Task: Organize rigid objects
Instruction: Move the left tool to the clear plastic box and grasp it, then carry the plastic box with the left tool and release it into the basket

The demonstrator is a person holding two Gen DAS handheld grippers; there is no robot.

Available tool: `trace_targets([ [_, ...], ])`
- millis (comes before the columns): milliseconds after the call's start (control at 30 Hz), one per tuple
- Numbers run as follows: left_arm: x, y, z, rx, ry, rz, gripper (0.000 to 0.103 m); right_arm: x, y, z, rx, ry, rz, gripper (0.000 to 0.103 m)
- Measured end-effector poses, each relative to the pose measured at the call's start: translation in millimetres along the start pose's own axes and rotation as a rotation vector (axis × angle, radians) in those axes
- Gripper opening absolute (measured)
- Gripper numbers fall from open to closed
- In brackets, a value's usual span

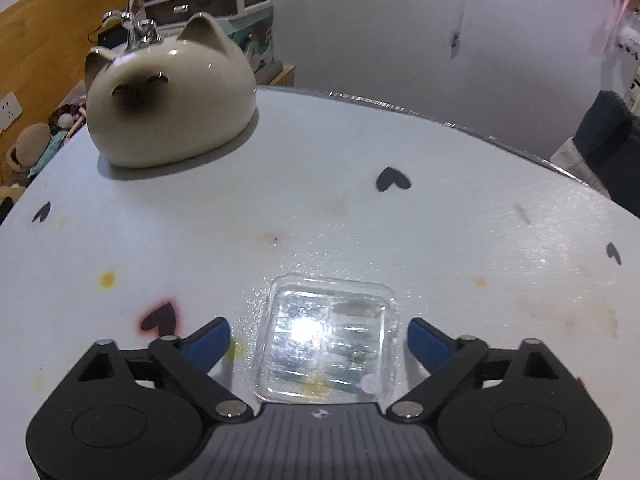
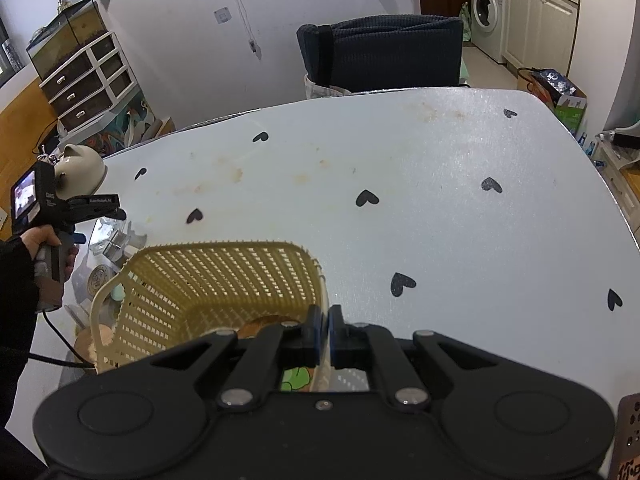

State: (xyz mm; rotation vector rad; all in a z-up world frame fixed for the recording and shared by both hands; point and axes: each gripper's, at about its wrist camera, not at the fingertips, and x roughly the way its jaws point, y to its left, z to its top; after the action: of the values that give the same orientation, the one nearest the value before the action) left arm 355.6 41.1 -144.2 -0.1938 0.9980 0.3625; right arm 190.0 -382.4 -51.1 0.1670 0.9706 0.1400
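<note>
- left tongs (image 1: 318,340): spread wide, blue-tipped fingers (image 1: 208,344) either side of a clear plastic box (image 1: 326,344); a gap shows on each side, neither pad touching it. nothing held.
- clear plastic box lies flat on the bench (image 1: 360,220), close in to the tongs' body, with a bright glare spot on its lid; contents not legible.
- cream ceramic cat figure (image 1: 170,100) stands on the bench far left in the left wrist view, well apart from the box, with shiny metal pieces (image 1: 134,26) on top of it.
- bench surface is pale with black heart marks (image 1: 392,179) and yellowish stains.
- right tongs (image 2: 325,334): fingers drawn close together over the right-hand wall of a yellow lattice basket (image 2: 208,280), at its rim; the wall looks pinched between them, though the contact itself is partly hidden.
- basket sits on the bench near edge, left of centre in the right wrist view; something orange-brown and a green-printed item (image 2: 296,380) show low inside it, too hidden to name.
- left of the basket: a round tin (image 2: 100,278), small clear items (image 2: 114,240), a pale green piece (image 2: 118,292), all on the bench.
- person's left hand (image 2: 50,256) grips the left tool's handle at far left of the right wrist view.
- dark chair (image 2: 384,54) stands beyond the bench's far edge.
</note>
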Motion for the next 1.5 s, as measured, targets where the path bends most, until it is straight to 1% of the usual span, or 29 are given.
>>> trace_targets([
  [100, 2.4, 0.7, 0.1, -0.010, -0.009, -0.011, 0.089, -0.1, -0.5, 0.1, 0.004, 0.001, 0.002, 0.004],
  [167, 2.2, -3.2, -1.2, 0.014, -0.015, -0.011, 0.086, 0.2, -1.1, 0.4, 0.010, 0.001, 0.003, 0.004],
  [200, 1.6, -6.8, -2.3, 0.037, -0.019, 0.000, 0.083, 0.4, -1.2, 0.3, 0.012, 0.001, 0.003, 0.004],
  [233, 0.4, -9.6, -3.3, 0.047, -0.026, -0.005, 0.077, 0.4, -1.2, 0.4, 0.014, 0.000, 0.003, 0.004],
  [267, -0.4, -11.0, -3.7, 0.051, -0.028, -0.010, 0.076, 0.3, -1.1, 0.4, 0.014, 0.000, 0.002, 0.004],
  [433, -2.3, -14.9, -6.0, 0.088, -0.026, -0.038, 0.075, 0.5, -0.7, -0.4, 0.013, 0.001, -0.001, 0.004],
  [600, -14.2, -10.3, -8.7, 0.069, -0.045, -0.065, 0.075, -0.4, -0.1, -1.4, 0.011, 0.000, -0.005, 0.004],
  [833, -48.8, -5.4, -8.4, 0.064, -0.108, -0.107, 0.075, -1.0, -0.5, -2.6, 0.009, -0.003, -0.004, 0.004],
  [967, -71.7, -4.7, -11.8, 0.071, -0.125, -0.129, 0.075, -1.0, -0.2, -3.0, 0.006, -0.004, -0.005, 0.004],
  [1133, -106.6, -8.5, -25.5, 0.086, -0.130, -0.198, 0.075, -2.2, 1.3, -3.6, 0.005, -0.002, -0.009, 0.004],
  [1367, -151.6, -28.5, -52.2, 0.093, -0.107, -0.347, 0.075, -3.7, 3.0, -5.6, 0.001, -0.008, -0.016, 0.004],
  [1500, -171.3, -46.8, -70.7, 0.125, -0.076, -0.435, 0.075, -3.6, 2.3, -6.1, -0.001, -0.012, -0.015, 0.004],
])
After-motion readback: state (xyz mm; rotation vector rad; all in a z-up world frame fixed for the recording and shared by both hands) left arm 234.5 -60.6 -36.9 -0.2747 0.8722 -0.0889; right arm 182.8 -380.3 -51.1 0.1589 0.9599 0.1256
